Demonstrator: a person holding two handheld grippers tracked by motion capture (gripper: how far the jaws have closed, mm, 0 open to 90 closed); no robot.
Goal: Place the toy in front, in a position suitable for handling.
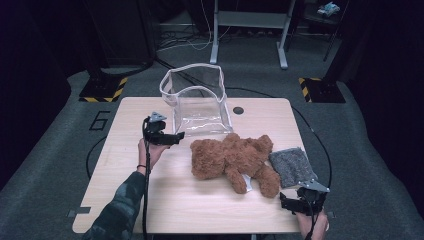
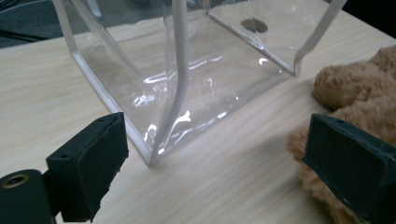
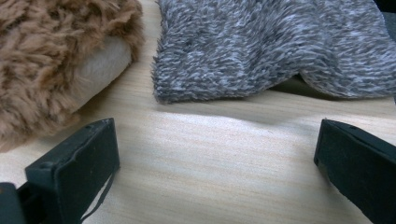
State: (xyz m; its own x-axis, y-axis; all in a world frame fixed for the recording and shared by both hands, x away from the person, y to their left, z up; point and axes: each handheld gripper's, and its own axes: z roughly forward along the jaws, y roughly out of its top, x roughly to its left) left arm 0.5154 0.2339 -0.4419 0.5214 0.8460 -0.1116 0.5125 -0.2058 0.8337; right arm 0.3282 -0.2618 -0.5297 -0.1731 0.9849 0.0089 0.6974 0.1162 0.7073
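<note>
**Listing the table's contents, grippers spread wide**

Listing first what we hold: our left gripper (image 1: 176,136) hovers over the left half of the wooden table (image 1: 200,210), its jaws set wide apart with nothing between them. In the left gripper view it faces the near corner of the clear plastic bag (image 2: 187,88), which stands upright and open-topped at the table's far middle, white piping along its rim and seams. We read no print on the bag.

Our right gripper (image 1: 292,202) sits at the near right edge of the table, jaws likewise wide and empty. Just beyond them lies the grey fleecy cloth (image 3: 280,46), flat on the wood.

Between bag and cloth lies the brown teddy bear (image 1: 232,160), sprawled at the table's centre, one leg touching the cloth's edge. A pale tag or patch shows near its leg; we cannot read it.

On the grey floor left of the table, a large figure "6" (image 1: 99,120) is marked.
</note>
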